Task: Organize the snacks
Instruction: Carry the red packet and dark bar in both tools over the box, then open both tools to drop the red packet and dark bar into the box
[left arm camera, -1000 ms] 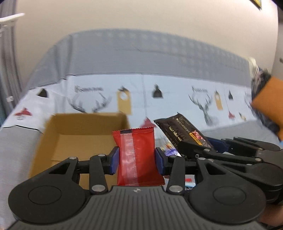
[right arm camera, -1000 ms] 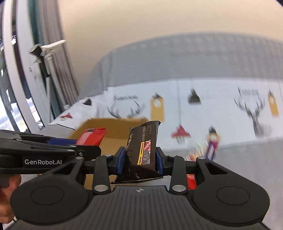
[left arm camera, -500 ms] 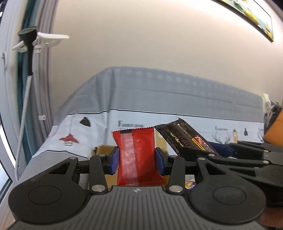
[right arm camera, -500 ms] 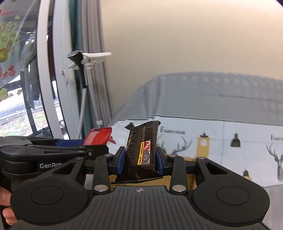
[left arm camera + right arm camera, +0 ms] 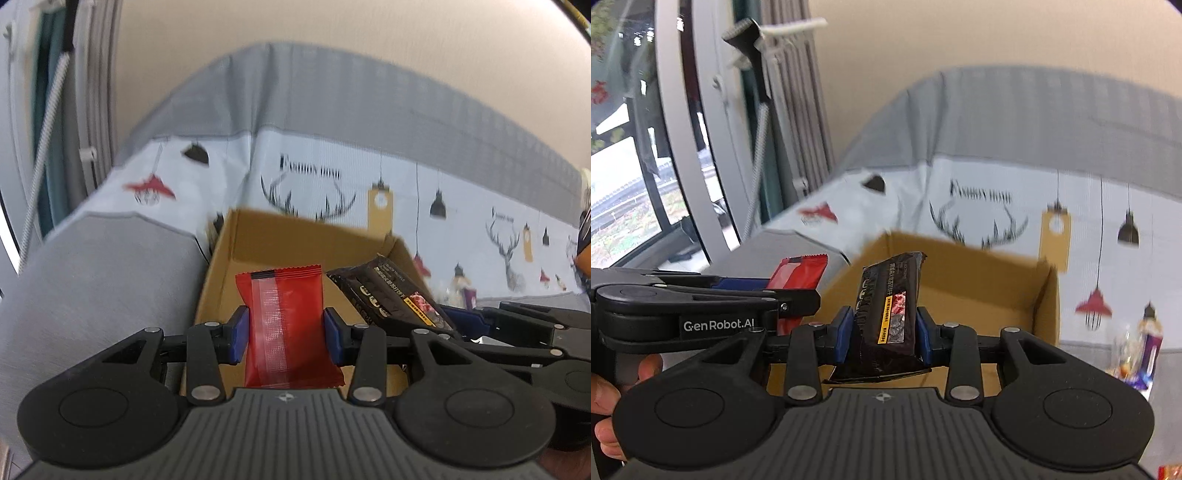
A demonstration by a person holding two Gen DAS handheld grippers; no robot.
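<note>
Red snack packet (image 5: 286,326) clamped upright in left gripper (image 5: 283,334), black snack bar (image 5: 888,317) clamped in right gripper (image 5: 884,334), both held side by side over open cardboard box (image 5: 314,240) on bed, probably for dropping in together.

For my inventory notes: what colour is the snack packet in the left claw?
Red packet, with a clear strip down its middle; the left wrist view shows it best.
</note>
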